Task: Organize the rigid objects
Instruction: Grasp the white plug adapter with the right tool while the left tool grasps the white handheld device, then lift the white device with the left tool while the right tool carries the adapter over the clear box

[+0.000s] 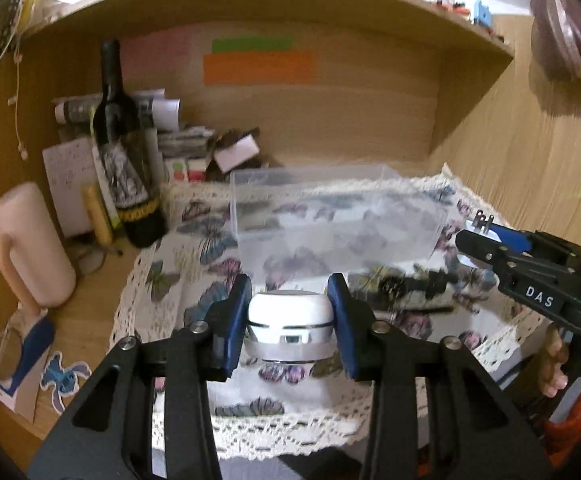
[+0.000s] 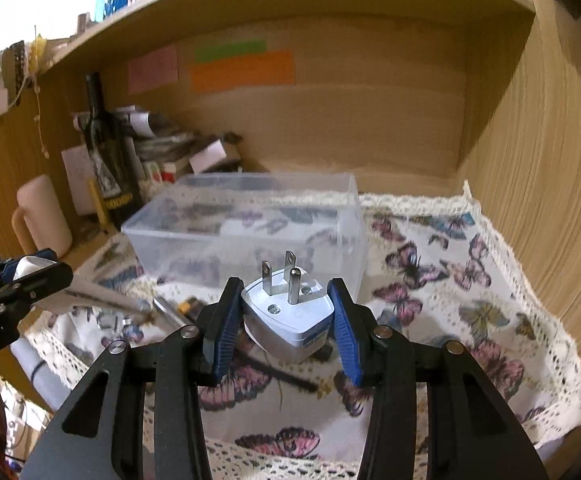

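Left tool [image 1: 290,320] pinching white round jar [image 1: 289,322], silver band around middle. Right tool [image 2: 286,312] pinching white travel plug adapter [image 2: 290,316], three metal prongs up. Clear plastic box [image 2: 246,232] mid-tabletop on butterfly cloth [image 2: 450,280].

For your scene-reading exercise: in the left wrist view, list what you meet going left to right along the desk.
Pink mug → wine bottle → white round jar between the left gripper's fingers → plug adapter in the right gripper.
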`<state>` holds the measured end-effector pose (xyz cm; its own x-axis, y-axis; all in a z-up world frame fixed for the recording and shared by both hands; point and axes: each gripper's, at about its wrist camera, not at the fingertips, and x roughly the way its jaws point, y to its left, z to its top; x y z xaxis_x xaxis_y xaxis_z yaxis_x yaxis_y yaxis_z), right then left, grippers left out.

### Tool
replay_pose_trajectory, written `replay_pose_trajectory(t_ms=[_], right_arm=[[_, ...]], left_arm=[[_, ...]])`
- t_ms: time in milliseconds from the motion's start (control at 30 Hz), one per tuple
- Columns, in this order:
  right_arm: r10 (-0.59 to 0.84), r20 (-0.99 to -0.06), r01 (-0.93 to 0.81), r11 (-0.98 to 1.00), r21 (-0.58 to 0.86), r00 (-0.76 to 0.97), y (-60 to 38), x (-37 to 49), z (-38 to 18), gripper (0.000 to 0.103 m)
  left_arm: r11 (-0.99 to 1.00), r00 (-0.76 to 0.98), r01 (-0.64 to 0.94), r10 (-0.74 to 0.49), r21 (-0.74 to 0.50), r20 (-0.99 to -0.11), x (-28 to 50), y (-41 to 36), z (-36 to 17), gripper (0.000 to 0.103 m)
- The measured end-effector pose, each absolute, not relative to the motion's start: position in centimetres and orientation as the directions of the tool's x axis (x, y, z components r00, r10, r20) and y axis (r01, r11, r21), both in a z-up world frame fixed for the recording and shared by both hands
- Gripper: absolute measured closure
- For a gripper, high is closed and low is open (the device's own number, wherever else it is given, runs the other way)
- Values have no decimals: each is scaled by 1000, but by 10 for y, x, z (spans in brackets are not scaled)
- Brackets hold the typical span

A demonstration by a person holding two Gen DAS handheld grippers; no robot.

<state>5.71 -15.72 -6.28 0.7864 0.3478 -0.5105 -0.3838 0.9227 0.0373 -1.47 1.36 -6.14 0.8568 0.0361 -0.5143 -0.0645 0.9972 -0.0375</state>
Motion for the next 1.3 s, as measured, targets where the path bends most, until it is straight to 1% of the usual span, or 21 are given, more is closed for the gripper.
replay_pose_trajectory(t_ms=[200, 300, 333, 367, 400, 467, 500, 533, 600, 633, 667, 700, 767, 800, 833, 1033, 1167, 1300], right_arm=[[340, -463, -374, 927, 18, 818, -160, 63, -44, 63], [340, -445, -374, 927, 12, 829, -160, 67, -37, 63], [344, -440, -377, 926, 14, 829, -160, 68, -35, 63], [347, -435, -378, 926, 15, 831, -160, 70, -33, 63], [348, -431, -379, 925, 13, 833, -159, 72, -31, 63], [348, -427, -380, 925, 11, 834, -157, 77, -29, 63], [351, -429, -382, 924, 13, 832, -157, 79, -30, 63], [356, -433, -387, 922, 18, 828, -156, 81, -31, 63], [364, -444, -393, 919, 29, 819, -155, 84, -35, 63], [366, -450, -395, 918, 31, 814, -154, 86, -36, 63], [367, -458, -398, 917, 32, 810, -153, 87, -39, 63], [367, -462, -399, 917, 32, 807, -153, 88, -40, 63], [367, -469, -400, 916, 32, 803, -152, 89, -41, 63], [369, -469, -401, 915, 34, 802, -152, 89, -41, 63], [368, -468, -400, 916, 33, 803, -152, 89, -41, 63], [370, -459, -401, 916, 32, 808, -154, 88, -39, 63], [379, -467, -410, 911, 39, 798, -153, 87, -42, 63], [419, -480, -450, 892, 56, 771, -145, 83, -44, 63]], left_arm=[[998, 875, -36, 9, -46, -485, -2, 14, -43, 65], [998, 878, -18, -12, -60, -479, 8, 16, -34, 67], [998, 879, -13, -19, -64, -477, 11, 17, -32, 74], [998, 882, 1, -34, -70, -470, 14, 18, -28, 89], [997, 886, 7, -40, -73, -463, 15, 19, -25, 102], [997, 884, 20, -50, -71, -465, 20, 20, -20, 103], [997, 874, 37, -67, -72, -481, 25, 20, -22, 103], [997, 869, 35, -66, -74, -490, 28, 20, -26, 101], [999, 886, 13, -31, -43, -462, 25, 18, -29, 100], [999, 890, 15, -34, -45, -455, 23, 17, -29, 95], [997, 890, 29, -55, -65, -452, 21, 17, -29, 86], [996, 890, 36, -69, -81, -452, 21, 19, -29, 79], [995, 890, 32, -74, -100, -449, 20, 19, -32, 48], [994, 890, 36, -81, -107, -449, 20, 19, -34, 42], [992, 890, 45, -92, -114, -447, 19, 18, -35, 40], [993, 895, 59, -96, -97, -435, 15, 8, -39, 39], [998, 905, 8, -37, -69, -423, 14, 10, -37, 38], [993, 899, -16, -35, -114, -436, 17, 27, -36, 38]])
